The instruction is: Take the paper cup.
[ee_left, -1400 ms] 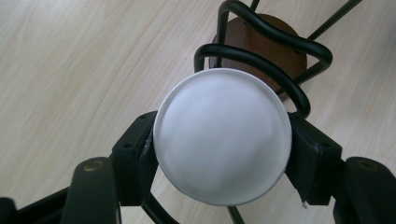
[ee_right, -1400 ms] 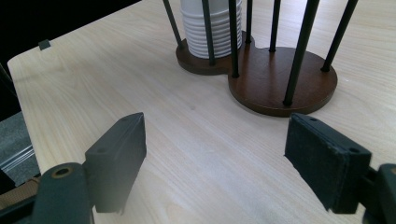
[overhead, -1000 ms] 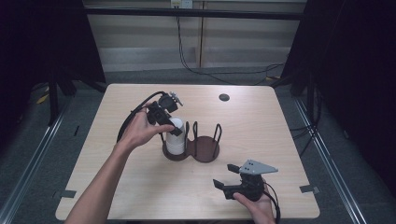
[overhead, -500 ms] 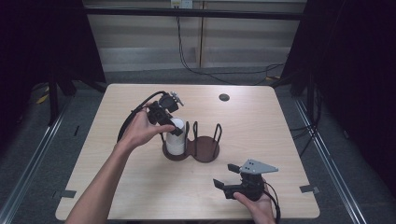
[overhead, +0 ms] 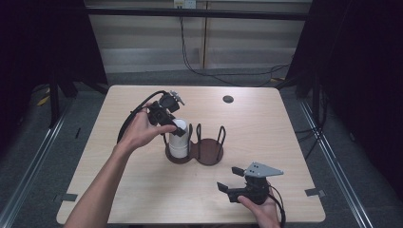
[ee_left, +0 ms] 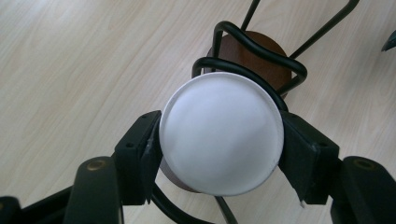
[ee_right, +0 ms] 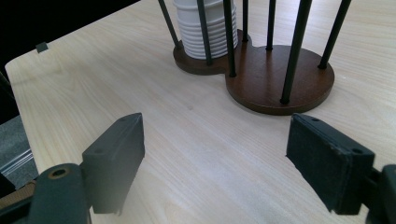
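A stack of upside-down white cups (overhead: 179, 141) stands in the left ring of a dark wooden holder (overhead: 211, 153) with black wire uprights, mid-table. My left gripper (overhead: 174, 127) comes in from the left, shut on the top cup (ee_left: 222, 140); both pads (ee_left: 150, 151) press its sides. The holder's right ring (ee_right: 275, 79) is bare. My right gripper (overhead: 229, 179) rests near the table's front edge, open, pointing toward the holder. In the right gripper view, nothing lies between the jaws of the right gripper (ee_right: 215, 158), and the ribbed cups (ee_right: 205, 28) stand behind the uprights.
A small black disc (overhead: 228, 99) lies at the back of the wooden table (overhead: 285, 133). The left gripper's cable (overhead: 130, 116) loops over the person's hand. Dark floor and metal rails surround the table.
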